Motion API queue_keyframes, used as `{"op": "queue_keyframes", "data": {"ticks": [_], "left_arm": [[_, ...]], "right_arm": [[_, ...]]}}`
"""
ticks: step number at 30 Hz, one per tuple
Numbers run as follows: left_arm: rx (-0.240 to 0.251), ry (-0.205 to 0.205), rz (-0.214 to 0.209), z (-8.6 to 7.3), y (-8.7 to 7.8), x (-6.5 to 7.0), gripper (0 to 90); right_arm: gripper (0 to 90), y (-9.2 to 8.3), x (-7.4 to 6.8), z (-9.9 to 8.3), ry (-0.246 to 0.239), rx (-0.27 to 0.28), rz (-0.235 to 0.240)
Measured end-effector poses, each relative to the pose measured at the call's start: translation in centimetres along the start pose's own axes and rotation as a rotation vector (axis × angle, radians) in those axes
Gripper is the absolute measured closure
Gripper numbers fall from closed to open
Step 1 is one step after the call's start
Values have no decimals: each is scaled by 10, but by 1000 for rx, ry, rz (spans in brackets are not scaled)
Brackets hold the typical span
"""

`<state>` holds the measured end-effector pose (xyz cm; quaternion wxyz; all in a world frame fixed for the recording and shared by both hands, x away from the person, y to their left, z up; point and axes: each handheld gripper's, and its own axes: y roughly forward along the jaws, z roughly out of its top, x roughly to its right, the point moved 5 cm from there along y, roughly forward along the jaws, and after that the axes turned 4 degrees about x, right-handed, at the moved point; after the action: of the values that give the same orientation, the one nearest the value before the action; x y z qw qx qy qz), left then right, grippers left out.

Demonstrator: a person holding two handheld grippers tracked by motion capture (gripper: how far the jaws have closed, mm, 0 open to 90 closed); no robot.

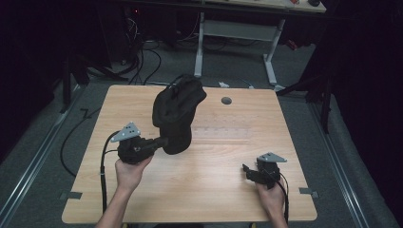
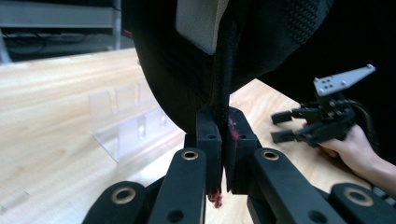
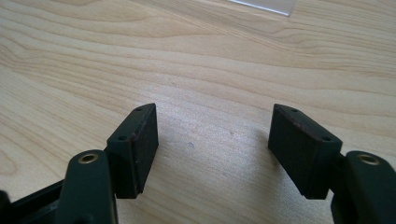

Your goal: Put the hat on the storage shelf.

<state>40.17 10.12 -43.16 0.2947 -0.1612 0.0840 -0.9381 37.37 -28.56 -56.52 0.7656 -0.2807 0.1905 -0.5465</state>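
Left gripper [image 1: 161, 141] at centre left, level, clamped on black bag [image 1: 177, 114]. Right gripper [image 1: 247, 170] at lower right, jaws spread, empty, low over table [image 1: 214, 166].

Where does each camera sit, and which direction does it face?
High view: above the person's side, looking down on the table; both forearms show.
Left gripper view: rides the left gripper, shut on the black bag.
Right gripper view: rides the open right gripper, facing bare tabletop.
Shared: the left gripper view and the high view show the right gripper.
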Motion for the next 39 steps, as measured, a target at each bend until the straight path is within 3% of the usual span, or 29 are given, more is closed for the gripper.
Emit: {"op": "queue_keyframes", "data": {"ticks": [12,39], "left_arm": [[31,27,85,21,11,-19,866],[1,60,184,12,51,-35,866]], "right_arm": [[331,0,0,0,2,-1,-1],[329,0,0,0,0,-1,0]]}}
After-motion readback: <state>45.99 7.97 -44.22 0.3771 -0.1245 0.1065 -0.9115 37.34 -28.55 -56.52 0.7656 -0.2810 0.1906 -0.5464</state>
